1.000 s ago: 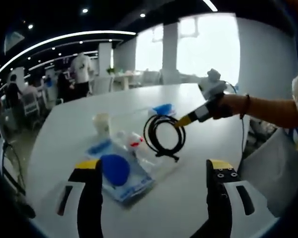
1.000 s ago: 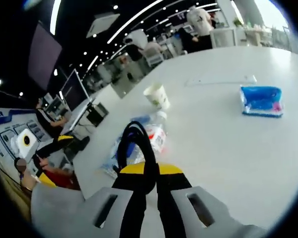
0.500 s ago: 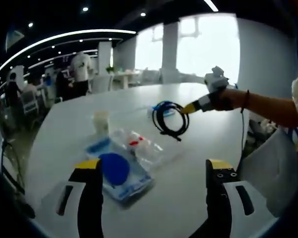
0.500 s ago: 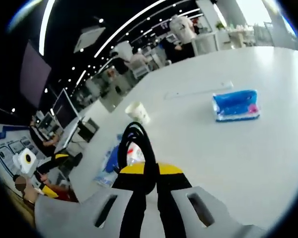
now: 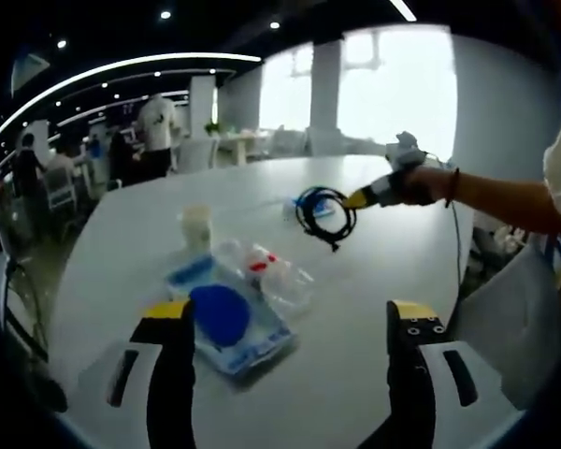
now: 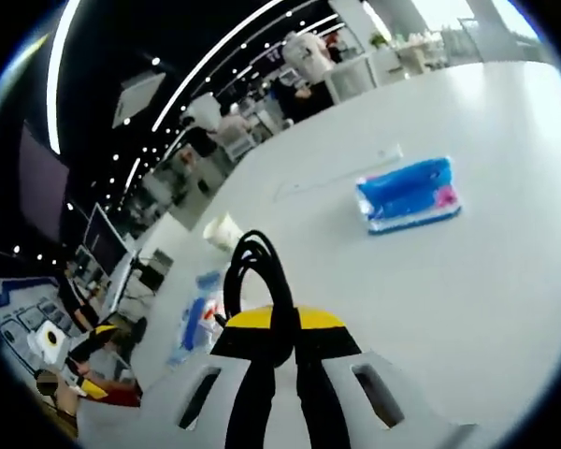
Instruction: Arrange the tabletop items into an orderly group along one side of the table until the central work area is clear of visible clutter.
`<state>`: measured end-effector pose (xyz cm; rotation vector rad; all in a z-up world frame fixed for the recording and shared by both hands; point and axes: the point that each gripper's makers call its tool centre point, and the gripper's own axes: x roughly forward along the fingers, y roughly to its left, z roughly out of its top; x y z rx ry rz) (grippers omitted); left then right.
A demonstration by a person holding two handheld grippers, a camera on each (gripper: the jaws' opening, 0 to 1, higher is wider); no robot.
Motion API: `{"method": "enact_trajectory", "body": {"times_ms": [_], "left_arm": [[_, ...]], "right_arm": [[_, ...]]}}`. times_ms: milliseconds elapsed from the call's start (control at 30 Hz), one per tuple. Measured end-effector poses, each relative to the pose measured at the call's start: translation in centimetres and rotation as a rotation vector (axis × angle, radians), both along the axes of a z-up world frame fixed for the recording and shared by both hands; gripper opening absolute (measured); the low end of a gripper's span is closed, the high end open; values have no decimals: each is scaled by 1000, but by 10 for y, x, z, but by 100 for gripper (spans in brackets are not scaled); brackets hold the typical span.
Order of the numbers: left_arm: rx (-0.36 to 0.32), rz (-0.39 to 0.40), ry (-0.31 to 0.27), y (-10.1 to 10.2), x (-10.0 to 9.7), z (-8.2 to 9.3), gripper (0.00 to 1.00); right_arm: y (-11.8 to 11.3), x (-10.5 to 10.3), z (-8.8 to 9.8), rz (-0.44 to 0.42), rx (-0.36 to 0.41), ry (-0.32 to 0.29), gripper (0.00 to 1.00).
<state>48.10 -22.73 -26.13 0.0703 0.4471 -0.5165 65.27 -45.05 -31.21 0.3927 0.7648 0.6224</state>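
Right claw (image 6: 279, 351) gripping cable coil (image 6: 254, 281), coil's lower loop hidden

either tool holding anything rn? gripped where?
Right tool is shut on the coiled black cable, pinching the loop's bundled strands at one side. Left tool is open, holding nothing.

people (image 5: 155, 131) standing far back; bright windows (image 5: 393, 84); ceiling light strips (image 6: 215, 56); possibly monitors (image 6: 101, 245) beyond table.
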Motion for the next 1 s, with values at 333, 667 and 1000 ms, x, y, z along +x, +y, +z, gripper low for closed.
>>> {"method": "enact_trajectory", "body": {"times_ms": [333, 667, 1000], "left_arm": [[17, 18, 20, 5, 2, -6, 82], [27, 38, 40, 11, 4, -11, 81], [40, 43, 52, 14, 4, -14, 81]], "right_arm": [[-7, 11, -24, -9, -47, 54, 6], [-18, 21, -47, 5, -144, 82, 6], [-27, 37, -55, -70, -129, 123, 7]]}}
